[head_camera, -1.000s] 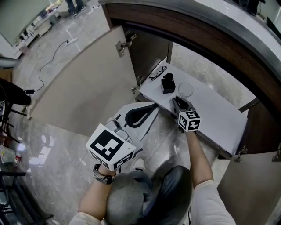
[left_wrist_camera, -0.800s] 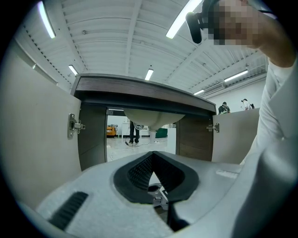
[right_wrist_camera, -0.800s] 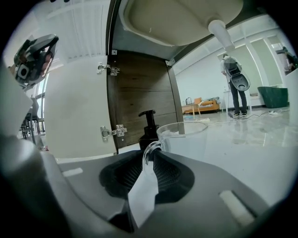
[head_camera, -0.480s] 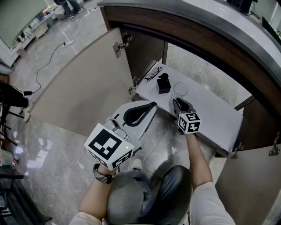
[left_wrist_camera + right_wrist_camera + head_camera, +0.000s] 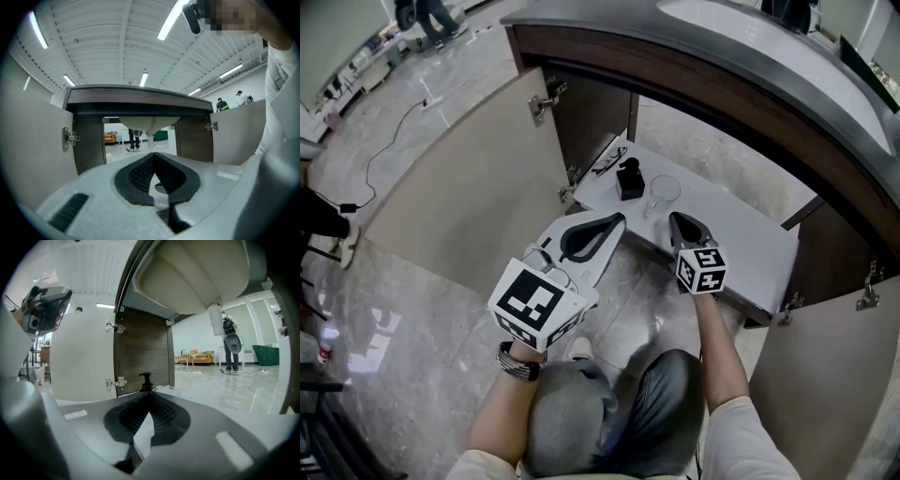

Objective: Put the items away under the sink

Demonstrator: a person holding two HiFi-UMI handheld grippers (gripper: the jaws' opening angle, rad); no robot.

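— How are the grippers held?
— The left gripper (image 5: 617, 221) is clenched, empty. The right gripper (image 5: 677, 221) has just been closed, nothing between its jaws.
— And the items?
— The pump bottle (image 5: 629, 179) and glass (image 5: 664, 190) are set just beside each other on the cabinet floor (image 5: 741, 246) under the sink (image 5: 187, 273).

L tongs (image 5: 617, 219), R tongs (image 5: 674, 218): pale bodies, b&w marker cubes (image 5: 542, 305); white tee (image 5: 741, 436), dark wristband (image 5: 517, 364).

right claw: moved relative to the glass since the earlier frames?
Yes. In the head view, the right claw shifted rightward: its tip sat lower-left of the glass and is now lower-right. Its jaws just closed with nothing between them.
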